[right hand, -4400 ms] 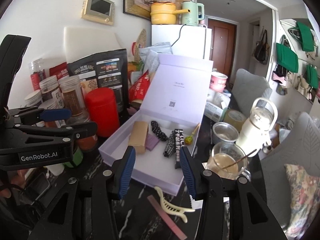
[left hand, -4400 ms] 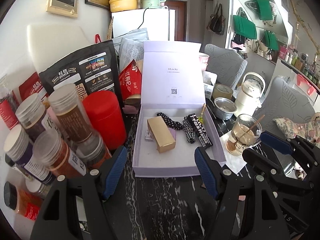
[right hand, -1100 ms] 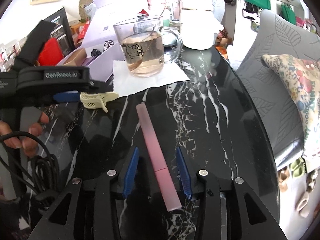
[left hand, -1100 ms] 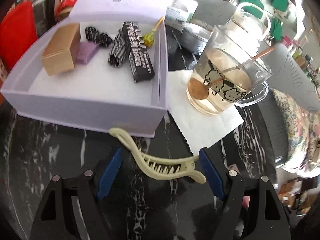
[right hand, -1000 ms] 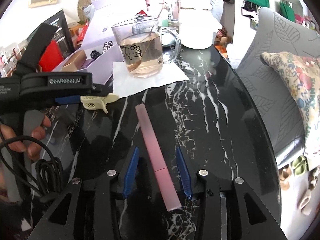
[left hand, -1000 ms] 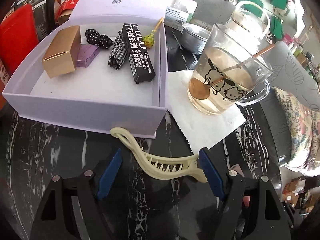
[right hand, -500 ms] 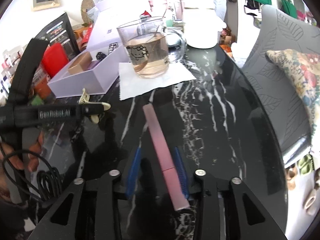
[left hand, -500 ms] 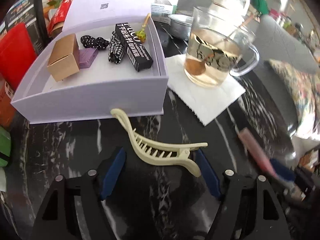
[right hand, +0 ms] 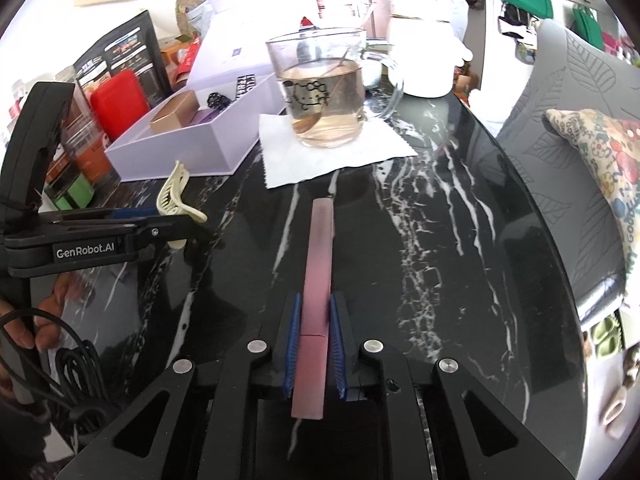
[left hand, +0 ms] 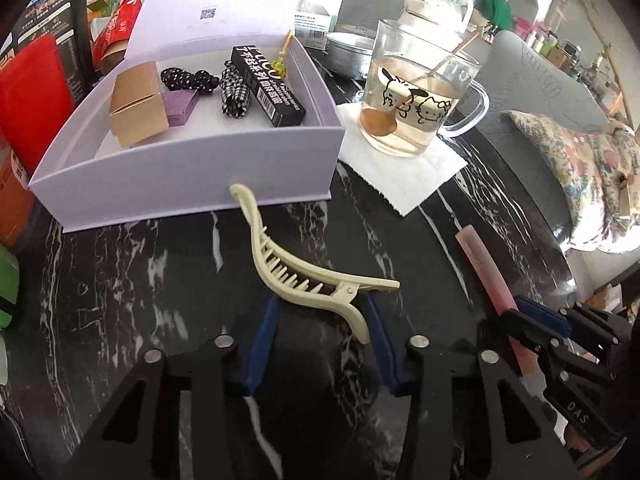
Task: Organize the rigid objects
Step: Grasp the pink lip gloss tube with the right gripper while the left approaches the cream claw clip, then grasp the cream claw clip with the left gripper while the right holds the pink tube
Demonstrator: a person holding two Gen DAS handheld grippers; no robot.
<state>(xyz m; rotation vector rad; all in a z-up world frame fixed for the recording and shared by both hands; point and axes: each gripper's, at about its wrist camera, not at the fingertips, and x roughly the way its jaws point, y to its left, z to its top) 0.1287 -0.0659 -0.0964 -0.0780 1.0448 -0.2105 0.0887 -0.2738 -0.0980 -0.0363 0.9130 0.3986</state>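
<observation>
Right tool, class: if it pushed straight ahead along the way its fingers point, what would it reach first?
The right tool, shut on the pink stick, points at the white napkin and the glass mug standing on it. The napkin's near edge probably comes first, though depth is uncertain.

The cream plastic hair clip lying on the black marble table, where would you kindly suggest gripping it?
Grip the cream plastic hair clip across its hinged end, coming from above: that end is solid, while the curved toothed jaws give little flat surface. The left claw already straddles it there.
</observation>
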